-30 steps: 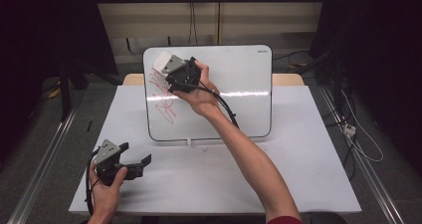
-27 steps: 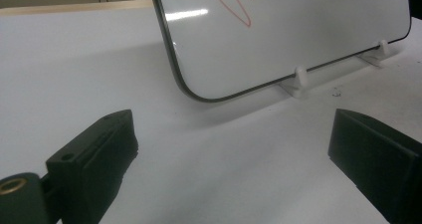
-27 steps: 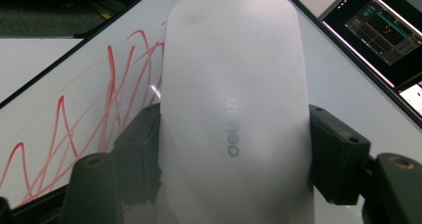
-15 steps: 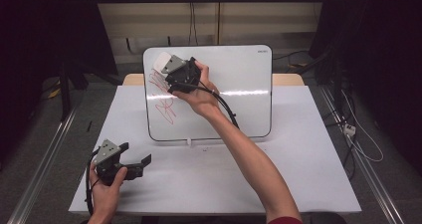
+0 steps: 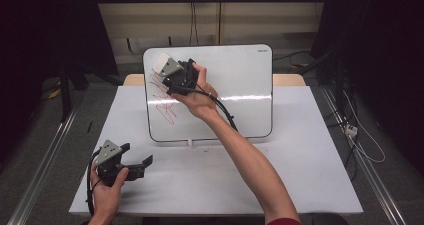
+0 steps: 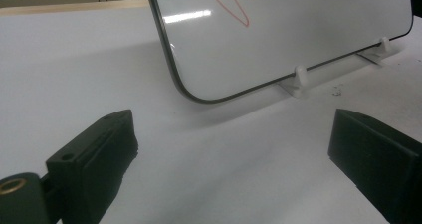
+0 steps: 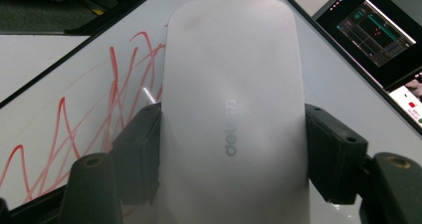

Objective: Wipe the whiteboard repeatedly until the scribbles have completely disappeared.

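While idle low and left of the whiteboard [image 5: 235, 100], left gripper [image 5: 142, 163] gapes empty | right gripper [image 7: 231, 149] clamps eraser [image 7: 233, 109] across its long sides at the board's upper-left, beside red scribble [image 5: 164, 97] | eraser seems light, stiff, smooth-shelled; mid-body grip looks best.

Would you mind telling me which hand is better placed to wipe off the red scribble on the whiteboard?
Right. The right tongs are shut on the eraser at the whiteboard, just above the red scribble. The left tongs are open, low over the table, in front of the board.
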